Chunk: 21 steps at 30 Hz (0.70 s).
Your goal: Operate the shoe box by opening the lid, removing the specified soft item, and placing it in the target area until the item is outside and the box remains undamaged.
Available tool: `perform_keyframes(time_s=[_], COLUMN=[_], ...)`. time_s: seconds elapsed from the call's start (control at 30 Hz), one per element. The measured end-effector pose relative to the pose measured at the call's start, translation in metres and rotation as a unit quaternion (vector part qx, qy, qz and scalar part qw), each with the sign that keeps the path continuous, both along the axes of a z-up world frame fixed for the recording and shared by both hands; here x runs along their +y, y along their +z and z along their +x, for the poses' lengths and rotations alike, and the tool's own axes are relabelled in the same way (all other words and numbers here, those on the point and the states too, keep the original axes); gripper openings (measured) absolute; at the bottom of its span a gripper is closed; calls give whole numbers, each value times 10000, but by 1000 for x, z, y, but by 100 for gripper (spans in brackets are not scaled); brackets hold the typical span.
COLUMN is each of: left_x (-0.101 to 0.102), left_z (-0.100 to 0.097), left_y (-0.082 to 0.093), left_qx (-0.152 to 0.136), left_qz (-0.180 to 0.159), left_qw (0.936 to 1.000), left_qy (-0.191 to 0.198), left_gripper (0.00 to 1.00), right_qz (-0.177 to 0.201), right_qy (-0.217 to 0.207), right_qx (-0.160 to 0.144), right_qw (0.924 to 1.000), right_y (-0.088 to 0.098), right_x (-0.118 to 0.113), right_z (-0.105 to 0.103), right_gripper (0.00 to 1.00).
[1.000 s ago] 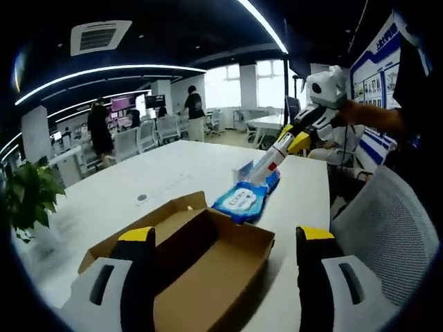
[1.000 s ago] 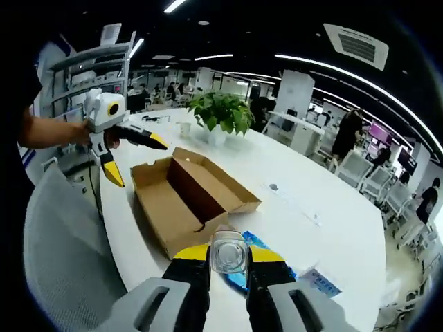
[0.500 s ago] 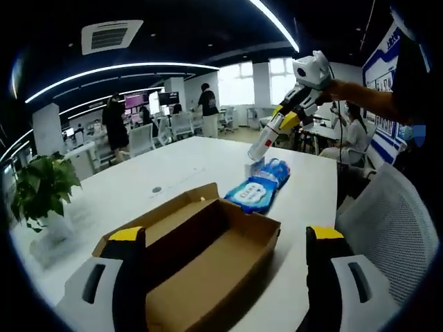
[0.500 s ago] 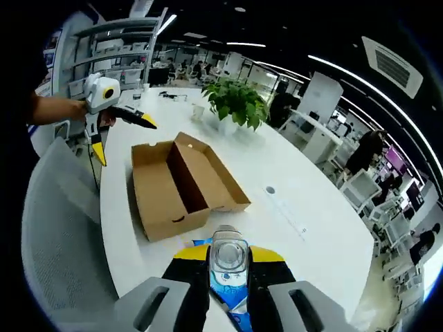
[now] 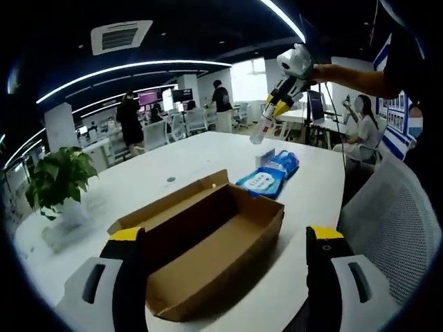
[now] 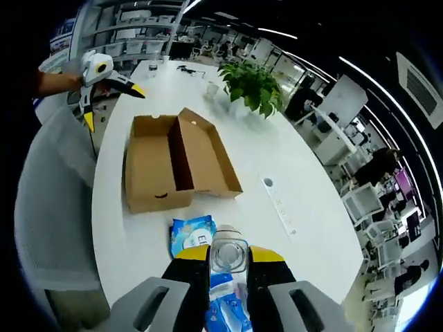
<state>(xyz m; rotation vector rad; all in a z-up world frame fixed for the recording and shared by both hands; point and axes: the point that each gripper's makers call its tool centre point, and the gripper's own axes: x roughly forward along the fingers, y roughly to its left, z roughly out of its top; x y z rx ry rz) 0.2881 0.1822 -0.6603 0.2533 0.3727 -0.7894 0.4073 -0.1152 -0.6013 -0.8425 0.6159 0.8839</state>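
Observation:
An open brown cardboard shoe box [image 5: 208,238] lies on the white table [image 5: 138,183], its lid folded back and its inside bare. Past its far end rest two blue wipes packs [image 5: 261,181]. My left gripper [image 5: 225,234] is open, its jaws spread wide at the box's near side. High above the packs hangs my right gripper [image 5: 257,135], shut on a small clear bottle. In the right gripper view the box [image 6: 169,162] sits ahead, the wipes packs [image 6: 192,235] lie just before my right gripper [image 6: 228,252], and the left gripper [image 6: 111,104] is open beyond the box.
A potted plant [image 5: 59,183] [image 6: 252,79] stands on the table's far side. A grey mesh chair [image 5: 387,228] [image 6: 48,207] sits at the table edge by the box. A round socket cover [image 6: 268,182] is set in the tabletop. People stand in the office behind.
My right gripper has lifted up and away from the wipes packs, which stay on the table. The left gripper stays open near the box, and its view has risen a little.

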Motion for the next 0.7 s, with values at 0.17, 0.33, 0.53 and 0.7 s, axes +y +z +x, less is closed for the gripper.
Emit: perform_keyframes(time_s=[0.17, 0.33, 0.53, 0.7], left_x=[5, 9, 16, 21], left_z=[-9, -19, -30, -34], left_y=[-4, -6, -6, -6], left_qx=[-23, -26, -71, -86], left_qz=[94, 157, 260, 119], left_qw=[9999, 9998, 9996, 9992], left_qy=[70, 92, 115, 373], left_gripper=[100, 100, 100, 100], right_qz=[-291, -467, -798, -946], right_qy=[257, 587, 942, 1159], right_qx=[34, 91, 235, 283], right_qw=[9992, 9971, 9921, 9883], right_y=[-6, -14, -30, -43], right_x=[-1, 2, 3, 6], right_z=[9, 15, 19, 27], right_gripper=[15, 15, 15, 15])
